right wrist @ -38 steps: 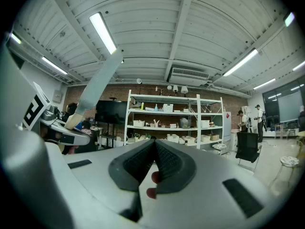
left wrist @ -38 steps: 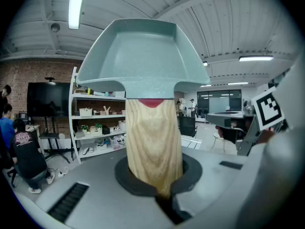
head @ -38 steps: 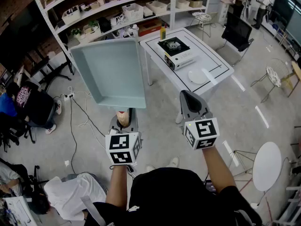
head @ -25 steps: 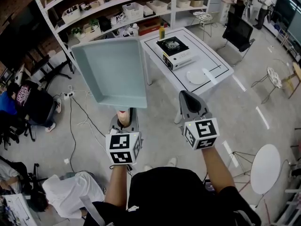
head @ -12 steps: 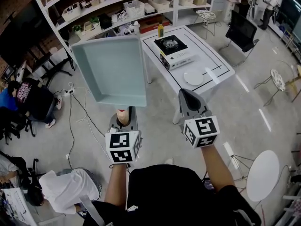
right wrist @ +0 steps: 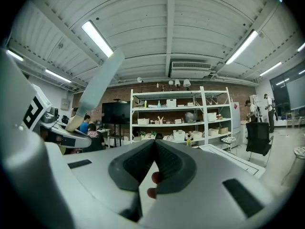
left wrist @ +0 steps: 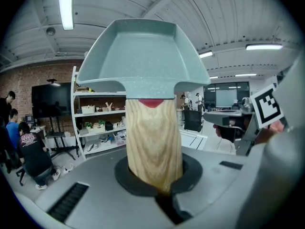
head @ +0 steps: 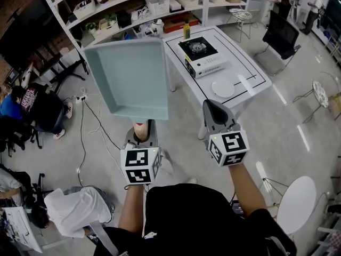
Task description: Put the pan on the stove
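While I look down through the head view, my left gripper point(head: 142, 138) clamps the wooden handle point(head: 139, 131) of the pale green square pan point(head: 129, 78). The pan is up in the air, well apart from the stove point(head: 201, 54) on the white table point(head: 254, 84). My right gripper point(head: 213, 110) sits beside it. In the left gripper view, the jaws pinch the handle, with the pan tilted overhead. In the right gripper view, the jaws are pressed together with nothing between them.
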### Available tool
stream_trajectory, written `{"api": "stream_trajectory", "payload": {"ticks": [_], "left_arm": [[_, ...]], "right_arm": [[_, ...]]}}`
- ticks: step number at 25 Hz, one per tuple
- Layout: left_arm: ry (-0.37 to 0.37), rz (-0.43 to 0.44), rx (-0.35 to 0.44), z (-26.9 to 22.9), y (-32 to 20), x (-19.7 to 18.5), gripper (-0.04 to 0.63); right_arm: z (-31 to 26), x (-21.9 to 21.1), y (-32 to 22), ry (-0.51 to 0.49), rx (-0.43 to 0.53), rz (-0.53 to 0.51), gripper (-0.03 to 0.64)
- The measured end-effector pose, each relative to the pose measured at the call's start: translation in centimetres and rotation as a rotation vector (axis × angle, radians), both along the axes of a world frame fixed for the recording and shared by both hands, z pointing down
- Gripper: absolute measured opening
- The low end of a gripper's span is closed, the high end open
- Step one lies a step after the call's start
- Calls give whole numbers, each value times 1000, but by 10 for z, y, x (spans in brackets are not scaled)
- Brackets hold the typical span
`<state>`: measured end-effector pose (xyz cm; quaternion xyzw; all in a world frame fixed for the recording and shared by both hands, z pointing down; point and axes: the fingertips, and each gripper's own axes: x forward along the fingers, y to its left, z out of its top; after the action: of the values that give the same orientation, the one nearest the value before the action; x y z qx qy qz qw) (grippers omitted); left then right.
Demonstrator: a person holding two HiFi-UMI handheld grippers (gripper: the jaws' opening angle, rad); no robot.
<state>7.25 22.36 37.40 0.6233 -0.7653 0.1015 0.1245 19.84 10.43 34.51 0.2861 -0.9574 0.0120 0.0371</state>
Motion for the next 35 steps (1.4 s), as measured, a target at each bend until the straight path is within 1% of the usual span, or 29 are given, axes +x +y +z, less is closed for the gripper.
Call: {"api": "stream_trajectory", "payload": {"ticks": [7, 12, 18, 26, 35], "left_arm": [[14, 8, 0, 13, -35, -29, 9], [43, 22, -5, 18, -74, -67, 9], [22, 40, -23, 18, -131, -139, 9], [25, 90, -29, 11, -203, -244, 9], [56, 142, -32, 23, -250, -330, 9]], "right_arm": [[10, -29, -31, 20, 13, 5, 2], [12, -70, -67, 36, 13, 6, 2], [15, -146, -122, 40, -1, 11, 2], [11, -261, -186, 67, -6, 28, 2], [17, -351, -232, 97, -6, 55, 2]]}}
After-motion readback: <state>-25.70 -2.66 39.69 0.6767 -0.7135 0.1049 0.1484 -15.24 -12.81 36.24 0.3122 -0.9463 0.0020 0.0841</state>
